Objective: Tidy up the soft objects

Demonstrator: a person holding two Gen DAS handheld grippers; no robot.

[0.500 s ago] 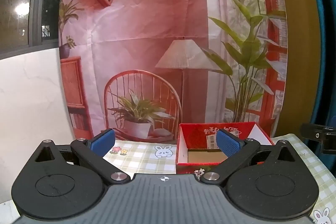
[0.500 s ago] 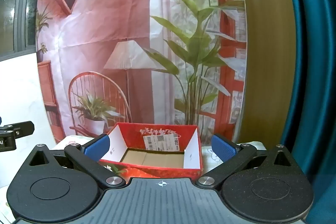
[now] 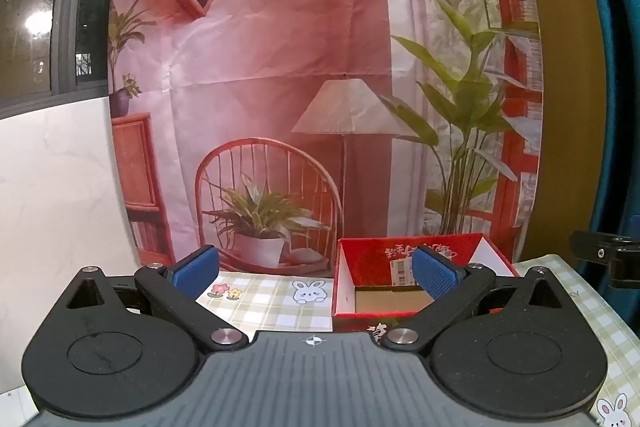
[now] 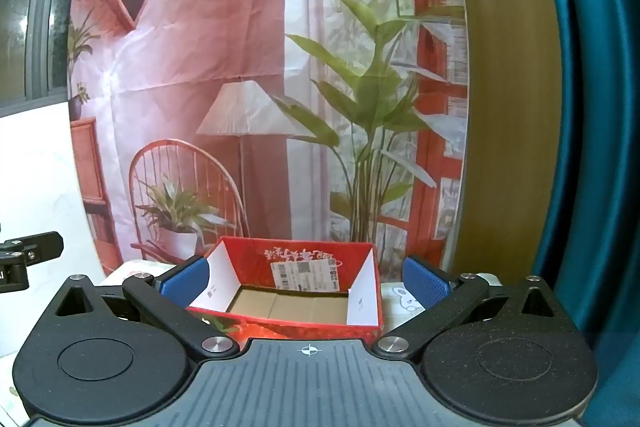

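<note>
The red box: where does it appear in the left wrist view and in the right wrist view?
Left wrist: red box lower right of centre, partly behind the right blue pad.
Right wrist: red box low centre, between the pads.
Shared landmark: the white barcode label on its inner back wall.

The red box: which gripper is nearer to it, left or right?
Right, by a little. The right gripper faces the red box squarely, its fingers spread to either side. The left gripper has the box off toward its right finger.

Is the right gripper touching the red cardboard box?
Cannot tell. In the right wrist view the open right gripper frames the red cardboard box, and its fingers overlap the box edges without showing depth.
</note>
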